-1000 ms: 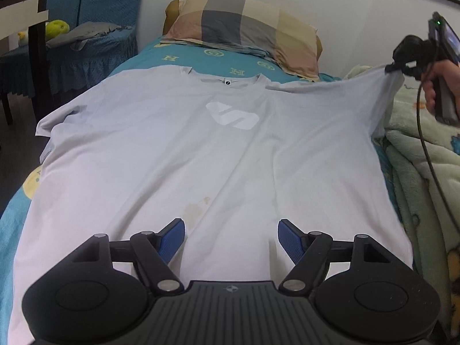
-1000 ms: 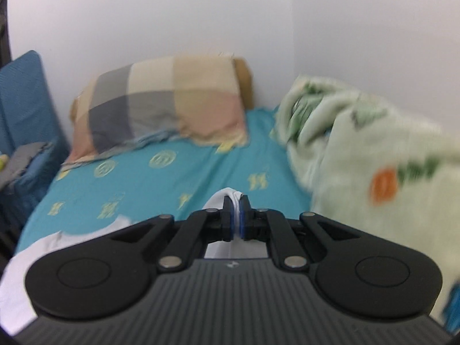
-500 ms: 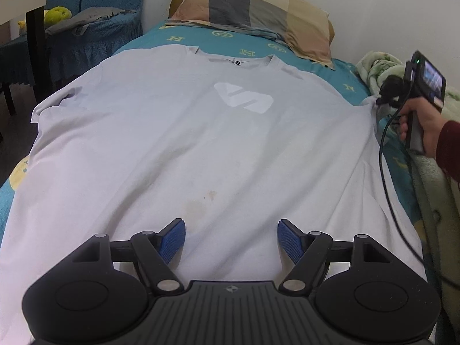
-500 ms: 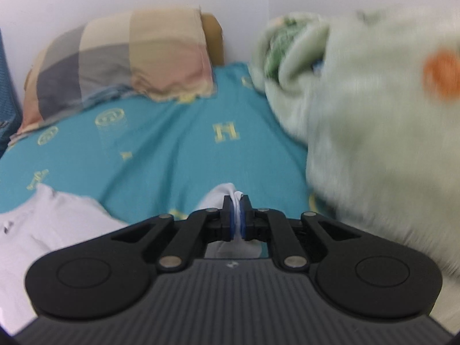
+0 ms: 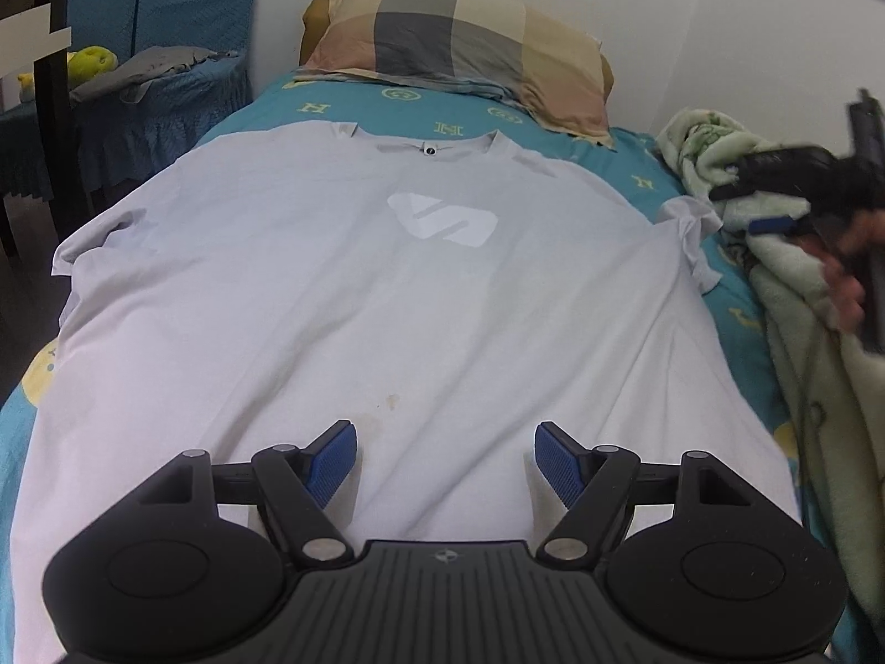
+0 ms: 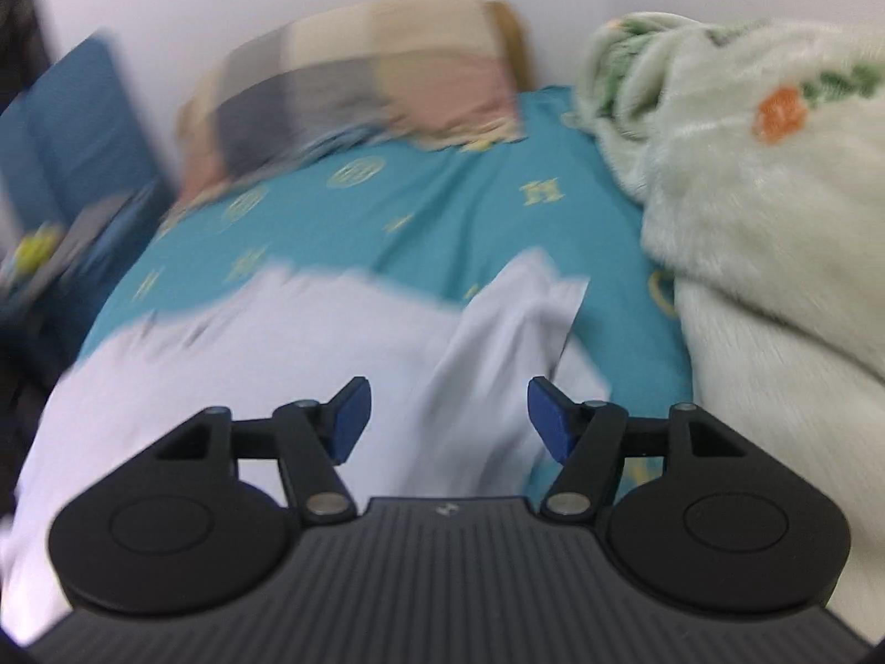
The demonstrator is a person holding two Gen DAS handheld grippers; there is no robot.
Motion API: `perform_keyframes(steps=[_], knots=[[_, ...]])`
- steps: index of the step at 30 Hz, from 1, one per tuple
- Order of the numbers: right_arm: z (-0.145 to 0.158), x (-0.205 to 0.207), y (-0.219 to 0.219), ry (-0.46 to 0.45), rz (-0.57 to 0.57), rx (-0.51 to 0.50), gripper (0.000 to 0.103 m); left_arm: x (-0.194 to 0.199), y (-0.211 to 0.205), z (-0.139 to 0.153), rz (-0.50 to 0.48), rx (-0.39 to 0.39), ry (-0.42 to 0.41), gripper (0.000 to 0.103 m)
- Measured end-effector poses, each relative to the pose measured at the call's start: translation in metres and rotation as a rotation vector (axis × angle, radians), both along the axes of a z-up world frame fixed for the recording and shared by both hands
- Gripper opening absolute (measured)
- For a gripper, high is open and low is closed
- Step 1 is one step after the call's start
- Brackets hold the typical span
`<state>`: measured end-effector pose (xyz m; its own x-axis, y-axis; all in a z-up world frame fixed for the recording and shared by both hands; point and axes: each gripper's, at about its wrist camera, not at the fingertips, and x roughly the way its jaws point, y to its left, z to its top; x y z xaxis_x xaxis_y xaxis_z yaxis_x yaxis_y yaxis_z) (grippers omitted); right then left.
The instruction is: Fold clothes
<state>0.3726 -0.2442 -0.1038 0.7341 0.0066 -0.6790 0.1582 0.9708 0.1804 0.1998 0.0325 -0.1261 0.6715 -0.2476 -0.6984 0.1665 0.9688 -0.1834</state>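
Observation:
A pale grey T-shirt [image 5: 387, 299] with a white chest logo lies spread front-up on the teal bed [image 5: 442, 122], collar toward the pillow. Its right sleeve [image 5: 691, 238] lies crumpled on the sheet; it also shows in the right wrist view [image 6: 520, 321]. My left gripper [image 5: 445, 459] is open and empty, hovering above the shirt's lower middle. My right gripper [image 6: 445, 415] is open and empty just above the right sleeve; it appears blurred in the left wrist view [image 5: 774, 205] at the bed's right side.
A checked pillow [image 5: 459, 55] lies at the head of the bed against the wall. A fluffy green blanket [image 6: 774, 221] is piled along the right edge. A blue-covered chair [image 5: 138, 83] with grey cloth and a yellow toy stands to the left.
My right gripper lowered the right sleeve to the bed, opened and let it go, then drew back. The left gripper stayed open over the hem area.

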Motion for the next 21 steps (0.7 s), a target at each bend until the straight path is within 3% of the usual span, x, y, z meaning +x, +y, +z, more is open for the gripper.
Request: perform_keyframes(steps=[3, 6, 11, 15, 19, 21], knots=[[0.010, -0.055, 0.029, 0.091, 0.172, -0.030, 0.065, -0.008, 0.001, 0.007, -0.005, 0.002, -0.019, 0.074], [0.000, -0.109, 0.052, 0.274, 0.270, -0.050, 0.065, -0.017, 0.001, 0.014, -0.013, 0.009, -0.040, 0.074], [-0.032, -0.180, 0.069, 0.537, 0.349, -0.077, 0.065, -0.033, 0.000, 0.027, -0.038, 0.023, -0.076, 0.074], [-0.057, -0.197, 0.069, 0.706, 0.347, -0.112, 0.065, -0.038, 0.007, 0.038, -0.015, 0.035, -0.113, 0.075], [-0.075, -0.194, 0.070, 0.818, 0.359, -0.087, 0.064, -0.034, 0.030, 0.041, 0.049, -0.072, -0.058, 0.075], [-0.081, -0.191, 0.072, 0.855, 0.363, -0.081, 0.064, -0.033, 0.035, 0.040, 0.062, -0.071, -0.051, 0.075]])
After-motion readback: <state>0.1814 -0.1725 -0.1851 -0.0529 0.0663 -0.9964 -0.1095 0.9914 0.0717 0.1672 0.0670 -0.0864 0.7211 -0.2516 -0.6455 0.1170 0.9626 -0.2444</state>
